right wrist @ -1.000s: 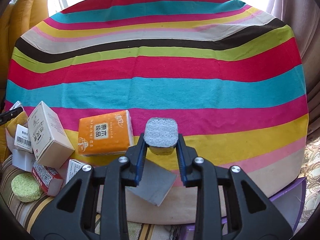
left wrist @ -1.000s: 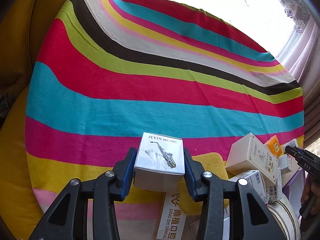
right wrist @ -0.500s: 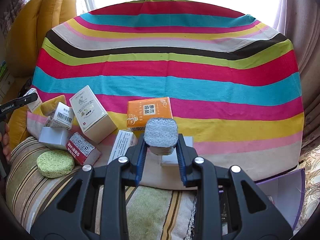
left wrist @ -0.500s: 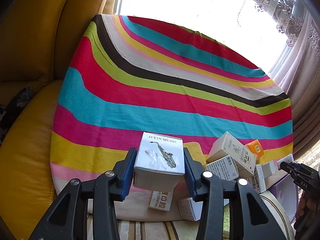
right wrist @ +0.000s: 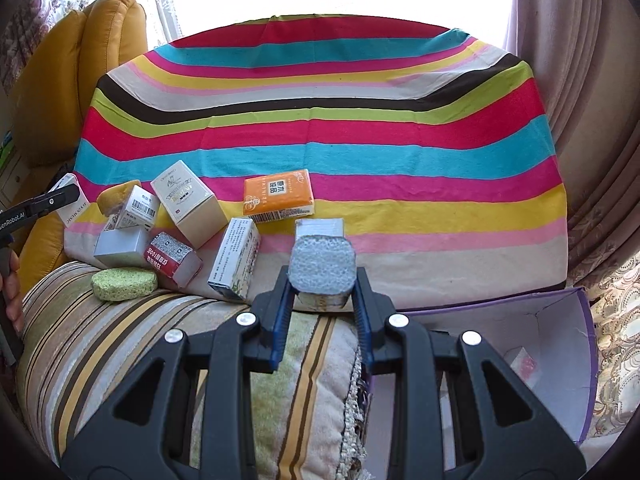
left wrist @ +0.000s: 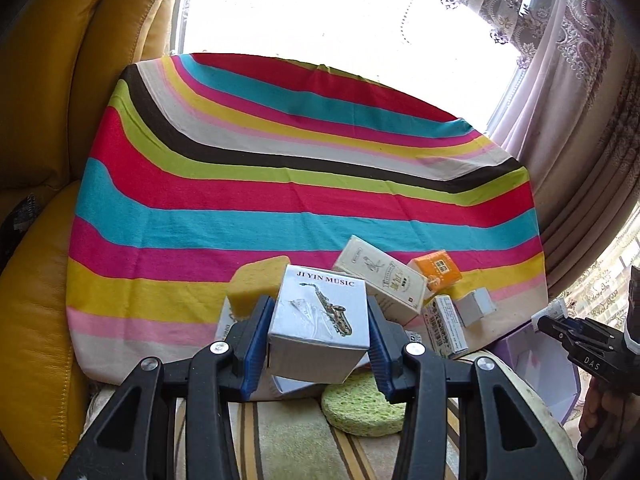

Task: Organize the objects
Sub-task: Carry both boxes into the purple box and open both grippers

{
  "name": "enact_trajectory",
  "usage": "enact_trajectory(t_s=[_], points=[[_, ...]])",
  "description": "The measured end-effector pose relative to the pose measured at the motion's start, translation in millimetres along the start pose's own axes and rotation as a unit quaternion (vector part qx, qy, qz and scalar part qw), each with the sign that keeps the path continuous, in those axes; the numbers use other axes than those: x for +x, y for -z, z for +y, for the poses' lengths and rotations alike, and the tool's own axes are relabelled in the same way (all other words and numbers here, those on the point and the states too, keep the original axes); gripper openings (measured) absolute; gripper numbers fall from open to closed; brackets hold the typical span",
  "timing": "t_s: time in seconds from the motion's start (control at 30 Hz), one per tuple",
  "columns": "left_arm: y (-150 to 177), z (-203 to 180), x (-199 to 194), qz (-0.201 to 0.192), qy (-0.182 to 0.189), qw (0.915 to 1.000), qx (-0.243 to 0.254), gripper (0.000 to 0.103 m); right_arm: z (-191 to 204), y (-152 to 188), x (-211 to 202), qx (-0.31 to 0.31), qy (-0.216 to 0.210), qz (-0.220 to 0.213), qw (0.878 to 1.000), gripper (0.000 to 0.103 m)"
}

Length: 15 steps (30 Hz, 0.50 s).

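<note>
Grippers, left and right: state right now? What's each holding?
Left gripper: closed on the saxophone-print box, held clear of the pile.
Right gripper: closed on the grey sponge.

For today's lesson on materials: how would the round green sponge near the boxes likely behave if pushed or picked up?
The green sponge looks porous, so it is probably light and would squash under the tongs. It lies flat as a low disc, so it should slide rather than roll or tip. Its rough surface on the striped cushion may drag.

Striped cloth (right wrist: 400,152) over surface; orange pack (right wrist: 278,197), boxes, yellow sponge (left wrist: 256,286) lying on it.
</note>
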<state>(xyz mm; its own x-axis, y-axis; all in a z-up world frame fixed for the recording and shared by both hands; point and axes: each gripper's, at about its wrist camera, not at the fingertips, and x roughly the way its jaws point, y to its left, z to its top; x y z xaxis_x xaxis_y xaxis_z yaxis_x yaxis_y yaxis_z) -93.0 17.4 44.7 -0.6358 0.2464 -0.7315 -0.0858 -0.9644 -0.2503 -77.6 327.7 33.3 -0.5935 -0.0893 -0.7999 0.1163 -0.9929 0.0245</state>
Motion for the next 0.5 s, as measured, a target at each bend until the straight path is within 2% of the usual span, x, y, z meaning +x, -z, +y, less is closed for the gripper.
enact_trajectory(t_s=[0.17, 0.23, 0.5], points=[[4.3, -39.0, 2.5, 0.010, 0.029, 0.9991, 0.031, 0.045, -17.5, 13.2, -16.2, 0.012, 0.015, -0.009, 1.000, 0.033], [6.9, -55.8, 4.2, 0.019, 0.051, 0.9977, 0.040, 0.045, -25.0, 17.7, -20.7, 0.017, 0.024, -0.011, 1.000, 0.033], [19.9, -133.2, 11.5, 0.047, 0.100, 0.9877, 0.111, 0.045, -65.3, 37.7, -41.4, 0.052, 0.054, -0.020, 0.997, 0.033]])
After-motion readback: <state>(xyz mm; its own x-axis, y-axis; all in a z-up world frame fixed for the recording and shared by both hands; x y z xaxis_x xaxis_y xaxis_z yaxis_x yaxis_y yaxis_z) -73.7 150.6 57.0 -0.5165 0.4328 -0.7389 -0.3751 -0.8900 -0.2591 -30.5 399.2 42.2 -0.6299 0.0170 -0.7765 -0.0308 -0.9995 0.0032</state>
